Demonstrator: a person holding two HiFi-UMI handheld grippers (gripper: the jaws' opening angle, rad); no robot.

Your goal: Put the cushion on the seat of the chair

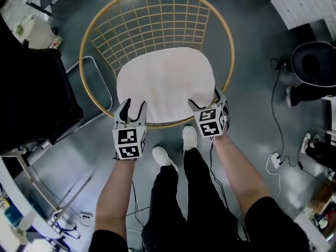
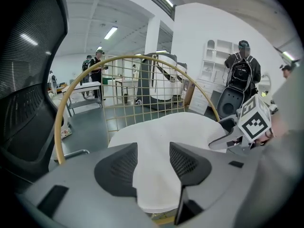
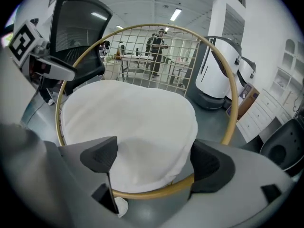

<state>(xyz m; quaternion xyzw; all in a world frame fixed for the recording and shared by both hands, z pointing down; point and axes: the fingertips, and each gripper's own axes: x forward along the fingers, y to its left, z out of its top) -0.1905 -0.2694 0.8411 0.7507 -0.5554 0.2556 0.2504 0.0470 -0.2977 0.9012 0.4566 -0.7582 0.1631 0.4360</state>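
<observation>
A white cushion (image 1: pixel 165 83) lies on the seat of a round gold wire chair (image 1: pixel 80 56), covering most of it. My left gripper (image 1: pixel 133 109) is at the cushion's front-left edge. Its jaws stand apart, and the cushion (image 2: pixel 166 137) shows in the gap without the pads pressing on it. My right gripper (image 1: pixel 206 101) is at the front-right edge with its jaws wide open. The cushion's edge (image 3: pixel 128 122) and the gold rim (image 3: pixel 232 103) lie below and between them, untouched. Each gripper view also shows the other gripper: the right one (image 2: pixel 242 127) and the left one (image 3: pixel 33 51).
A black office chair (image 1: pixel 31 88) stands close on the left. The person's white shoes (image 1: pixel 163 154) are just in front of the wire chair. Cables and a power strip (image 1: pixel 275 159) lie on the floor at right, near a black round seat (image 1: pixel 312 64). People stand in the background (image 2: pixel 242 65).
</observation>
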